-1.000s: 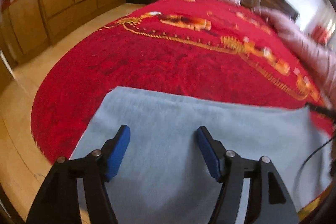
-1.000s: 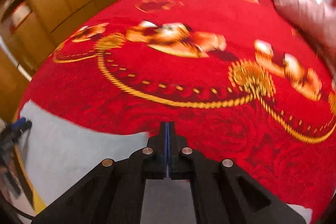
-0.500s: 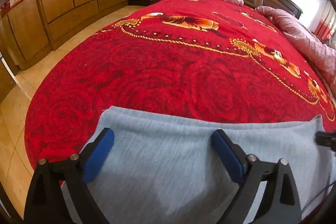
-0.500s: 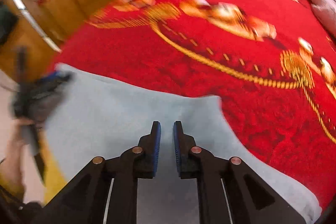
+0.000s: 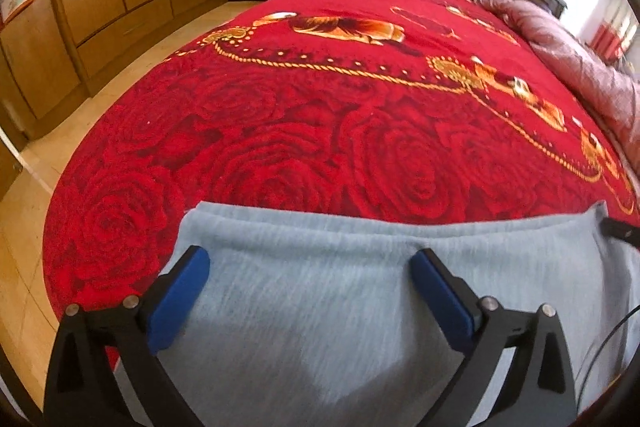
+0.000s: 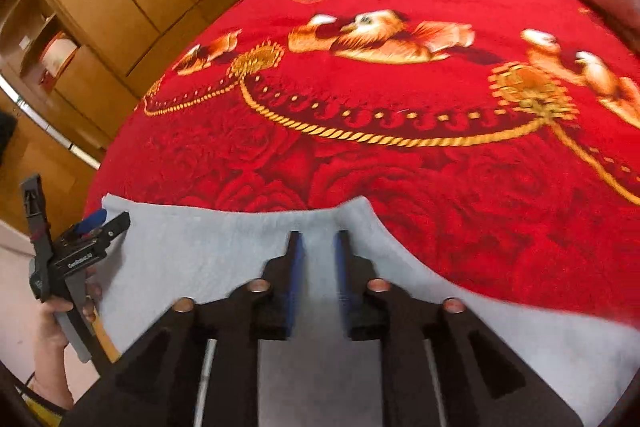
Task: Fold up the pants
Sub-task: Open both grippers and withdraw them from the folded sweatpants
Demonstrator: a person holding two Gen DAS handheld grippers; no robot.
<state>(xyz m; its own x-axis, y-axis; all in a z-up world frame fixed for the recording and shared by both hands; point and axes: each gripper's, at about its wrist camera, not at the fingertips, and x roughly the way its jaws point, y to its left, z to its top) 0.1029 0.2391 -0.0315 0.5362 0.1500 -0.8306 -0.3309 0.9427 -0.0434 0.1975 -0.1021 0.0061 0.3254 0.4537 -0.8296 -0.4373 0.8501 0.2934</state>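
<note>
The grey pants lie flat at the near end of the bed, on its red rose-patterned cover, with their far edge running straight across and nothing else lying on them. They look like soft knit sweatpants: light, limp, a little fuzzy, so they should drape and sag rather than hold a shape, and the plush cover under them will likely drag on the cloth.

The left gripper hovers low over the left part of the cloth with its jaws spread wide and nothing between them. The right gripper sits over the right part, near where the far edge curves back toward me; its jaws stand a narrow gap apart, with only bare grey cloth showing between the blue pads. It does not seem to hold anything. In the right view the left gripper shows again at the far left corner of the pants, in the person's hand.

I'd take hold at an edge or corner, pinching through all the layers, since a bite in the middle would only bunch up a soft peak. Two grips well apart on one edge should carry it over evenly.
</note>
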